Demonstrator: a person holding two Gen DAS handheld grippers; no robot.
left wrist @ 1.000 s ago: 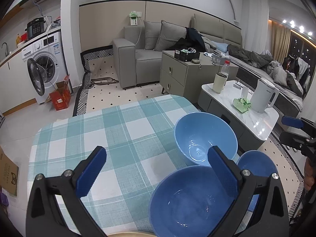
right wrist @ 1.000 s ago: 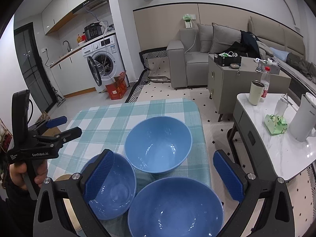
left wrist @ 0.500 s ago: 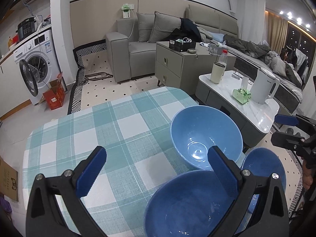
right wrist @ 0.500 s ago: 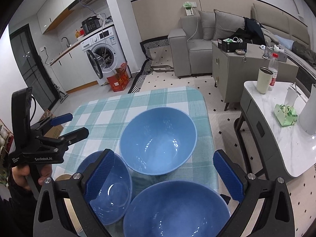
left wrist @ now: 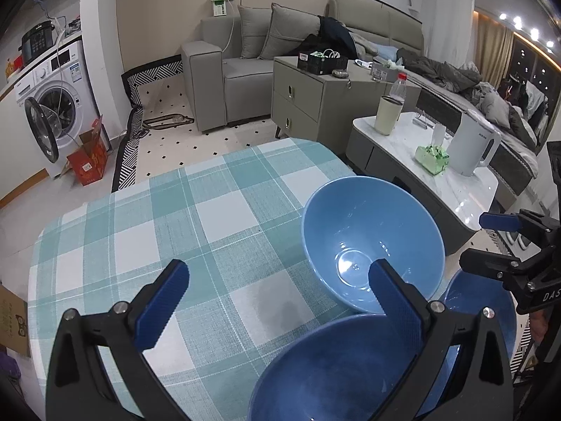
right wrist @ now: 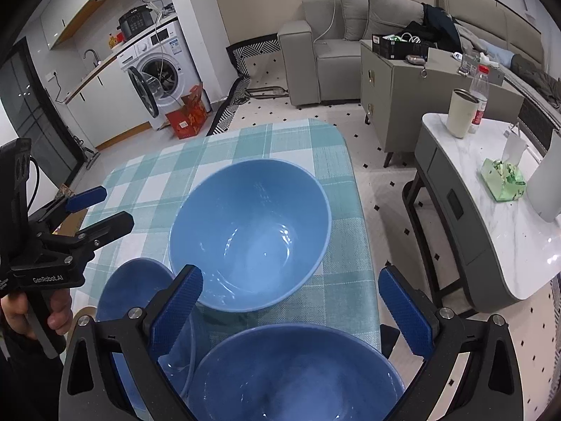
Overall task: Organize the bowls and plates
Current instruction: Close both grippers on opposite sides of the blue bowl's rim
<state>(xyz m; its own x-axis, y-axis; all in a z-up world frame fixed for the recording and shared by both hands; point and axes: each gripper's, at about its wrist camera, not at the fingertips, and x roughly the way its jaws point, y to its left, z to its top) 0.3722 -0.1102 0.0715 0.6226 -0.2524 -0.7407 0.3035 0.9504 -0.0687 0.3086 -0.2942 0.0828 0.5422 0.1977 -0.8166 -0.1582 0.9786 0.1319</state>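
A small worktop [right wrist: 336, 189] covered in a green-and-white checked cloth carries three blue bowls close together. The largest, light blue bowl [right wrist: 250, 235] sits toward the far right side of the cloth. A darker blue bowl [right wrist: 294, 375] lies nearest the person, just beside it, and a smaller dark blue bowl [right wrist: 135, 287] sits to its left, partly hidden. No plates can be seen, though a pale rounded edge shows at the lower left and cannot be identified.

The right gripper [right wrist: 291, 310] hovers above the near bowl, its fingers spread wide and holding nothing. The left gripper [left wrist: 273, 303], gripped by a hand [right wrist: 31, 310], hangs over the cloth with its fingers also wide apart and empty.

The bowls look glossy, rigid and likely breakable, so probably slippery under padded fingers. The thin rim seems the sensible place to pinch, one finger inside and one outside, before nesting the smaller bowls into the large one
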